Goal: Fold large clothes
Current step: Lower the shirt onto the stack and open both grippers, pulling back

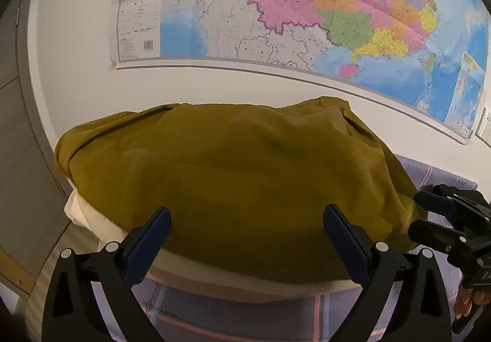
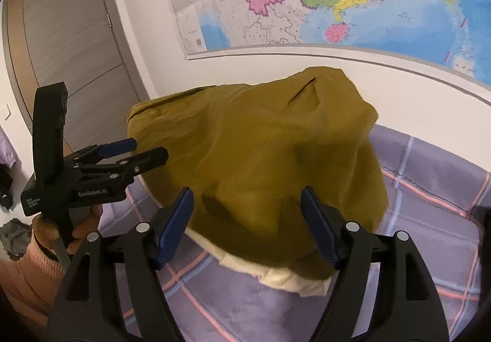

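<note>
Behind hangs a wall map (image 1: pixel 307 4). Olive garment (image 1: pixel 230 173) lies heaped on a cream pillow (image 2: pixel 285 277). Left tool (image 1: pixel 247 227) and right tool (image 2: pixel 247 210) both gape wide, holding nothing.

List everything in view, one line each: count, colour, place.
garment: one, olive-mustard, heaped on the cream board
board: one, cream, under the garment
bedspread: one, lilac with pink checks, beneath the board
wall map: one, multicoloured, on the white wall behind
door: one, grey, left of the map
left gripper: one, black with blue pads, open, before the garment's near edge
right gripper: one, black with blue pads, open, nothing held
hand: one, peach sleeve, holding the left gripper
</note>
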{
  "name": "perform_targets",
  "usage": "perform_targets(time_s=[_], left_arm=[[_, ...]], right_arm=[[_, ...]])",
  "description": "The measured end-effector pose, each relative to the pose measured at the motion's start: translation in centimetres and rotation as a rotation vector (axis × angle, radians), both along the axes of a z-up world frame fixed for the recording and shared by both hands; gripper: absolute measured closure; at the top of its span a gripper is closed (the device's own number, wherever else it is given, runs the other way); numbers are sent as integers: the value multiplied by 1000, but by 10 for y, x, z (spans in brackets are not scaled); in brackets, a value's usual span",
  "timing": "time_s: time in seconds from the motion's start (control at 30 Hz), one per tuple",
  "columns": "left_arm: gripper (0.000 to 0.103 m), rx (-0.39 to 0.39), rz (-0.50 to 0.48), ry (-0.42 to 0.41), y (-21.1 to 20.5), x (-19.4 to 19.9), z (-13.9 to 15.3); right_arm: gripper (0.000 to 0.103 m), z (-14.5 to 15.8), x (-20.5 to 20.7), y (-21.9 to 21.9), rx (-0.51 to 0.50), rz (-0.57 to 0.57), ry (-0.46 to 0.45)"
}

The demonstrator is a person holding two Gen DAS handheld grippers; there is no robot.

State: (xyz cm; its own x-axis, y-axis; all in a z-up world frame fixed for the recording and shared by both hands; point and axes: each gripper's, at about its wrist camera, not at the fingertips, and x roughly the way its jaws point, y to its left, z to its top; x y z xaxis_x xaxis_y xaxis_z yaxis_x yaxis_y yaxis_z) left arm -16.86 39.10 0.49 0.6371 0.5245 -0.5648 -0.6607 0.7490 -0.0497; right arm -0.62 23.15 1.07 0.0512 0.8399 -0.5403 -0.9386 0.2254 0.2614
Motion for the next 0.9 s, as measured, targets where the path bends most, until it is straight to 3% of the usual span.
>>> perform_targets(time_s=[0.13, 0.2, 0.4, 0.63, 0.77, 0.9], left_arm=[[7, -27, 14, 4, -11, -5, -4], [7, -33, 28, -9, -19, -11, -5], [7, -39, 68, -43, -48, -24, -13], [7, -11, 72, 17, -83, -29, -27], [7, -36, 81, 16, -96, -36, -30], [7, 25, 127, 42, -107, -40, -30]], right_arm=[[32, -4, -10, -12, 0, -20, -24], [20, -4, -18, -18, 1, -31, -56], [8, -9, -42, -41, 16, -54, -119], [6, -17, -56, -64, 19, -73, -106], [6, -21, -59, -77, 17, -83, -92], [6, -22, -63, -89, 25, -86, -75]])
